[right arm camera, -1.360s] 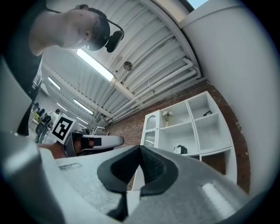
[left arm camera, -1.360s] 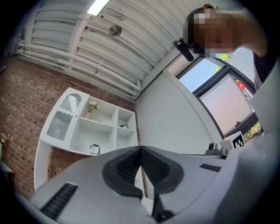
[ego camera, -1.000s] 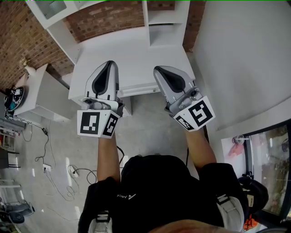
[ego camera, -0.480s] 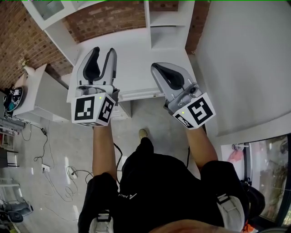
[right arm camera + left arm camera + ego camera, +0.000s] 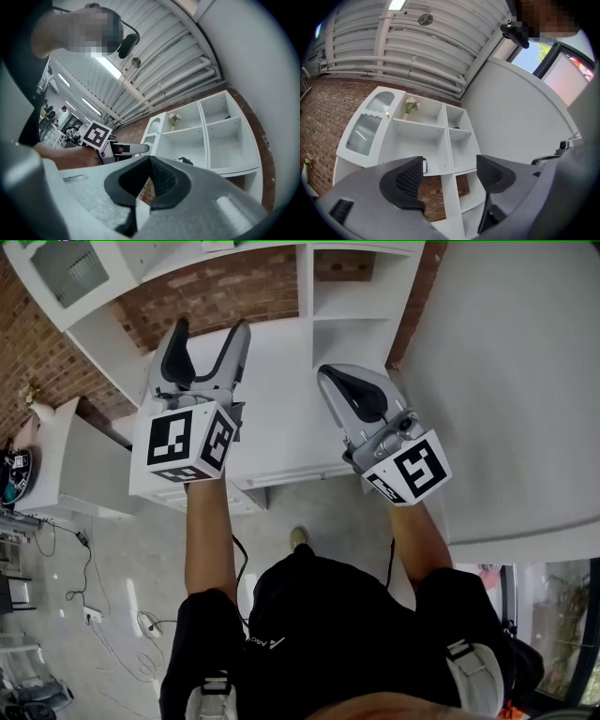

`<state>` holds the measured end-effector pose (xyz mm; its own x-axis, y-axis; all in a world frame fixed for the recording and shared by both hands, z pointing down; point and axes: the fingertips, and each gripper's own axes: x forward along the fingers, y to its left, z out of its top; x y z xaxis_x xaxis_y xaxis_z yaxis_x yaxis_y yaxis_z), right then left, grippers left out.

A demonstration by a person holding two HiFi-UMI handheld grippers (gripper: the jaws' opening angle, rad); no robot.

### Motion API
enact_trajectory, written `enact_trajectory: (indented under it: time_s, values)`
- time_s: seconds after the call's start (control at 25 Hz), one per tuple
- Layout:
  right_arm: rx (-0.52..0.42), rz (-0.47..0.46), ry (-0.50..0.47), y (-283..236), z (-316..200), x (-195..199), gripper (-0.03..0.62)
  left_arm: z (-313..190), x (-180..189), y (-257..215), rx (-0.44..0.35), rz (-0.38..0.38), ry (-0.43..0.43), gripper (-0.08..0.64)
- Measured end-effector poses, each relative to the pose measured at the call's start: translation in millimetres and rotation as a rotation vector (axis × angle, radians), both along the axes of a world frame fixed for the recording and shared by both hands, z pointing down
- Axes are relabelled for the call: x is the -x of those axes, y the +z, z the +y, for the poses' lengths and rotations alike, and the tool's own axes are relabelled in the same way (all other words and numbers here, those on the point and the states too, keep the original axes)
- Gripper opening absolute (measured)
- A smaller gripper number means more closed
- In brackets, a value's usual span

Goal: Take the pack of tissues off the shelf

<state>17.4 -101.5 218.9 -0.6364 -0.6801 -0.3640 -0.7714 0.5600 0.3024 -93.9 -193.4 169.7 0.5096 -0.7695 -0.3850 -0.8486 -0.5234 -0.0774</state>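
A white shelf unit [image 5: 349, 298] stands at the back of a white desk [image 5: 281, 418]. In the right gripper view a small dark packet [image 5: 185, 161], possibly the pack of tissues, lies on the floor of the shelf's wide compartment. It peeps out behind one jaw in the left gripper view as the packet [image 5: 424, 165]. My left gripper [image 5: 210, 334] is raised over the desk, pointing at the shelf unit [image 5: 440, 136]. Its jaws are opening, with nothing between them. My right gripper [image 5: 328, 379] hovers beside it, shut and empty, well short of the shelf unit [image 5: 211, 140].
A vase of flowers [image 5: 410, 107] stands in the upper compartment, and a small dark item [image 5: 457, 127] lies in the narrow one to its right. A glass-fronted door [image 5: 365, 133] closes the unit's left side. A brick wall [image 5: 216, 282] lies behind and a white wall [image 5: 506, 381] to the right.
The left gripper's jaws have gone from shut to wide apart, and it has moved forward toward the shelf. The right gripper has stayed shut and shifted slightly.
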Motion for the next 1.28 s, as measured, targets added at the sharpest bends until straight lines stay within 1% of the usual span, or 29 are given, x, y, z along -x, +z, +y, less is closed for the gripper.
enact_trajectory:
  time_s: [0.12,0.32,0.6,0.88,1.04,1.28]
  values:
    - [-0.010,0.008,0.017,-4,-44,4,0.000,-56,0,-8,0.010,-0.006,0.000,0.377]
    - [-0.018,0.029,0.041,-10,-105,16,0.002,-139,-1,-20,0.055,-0.027,0.007,0.414]
    - [-0.017,0.050,0.041,-12,-169,19,0.002,-244,-2,-33,0.100,-0.076,-0.044,0.457]
    - [-0.037,0.045,-0.017,-9,-222,-7,0.002,-325,-21,-34,0.148,-0.126,-0.128,0.488]
    - [-0.045,0.048,-0.068,-7,-253,-29,0.002,-368,-33,-21,0.206,-0.147,-0.177,0.494]
    - [-0.036,0.056,-0.125,-6,-279,-58,0.002,-406,-44,-11,0.274,-0.183,-0.246,0.497]
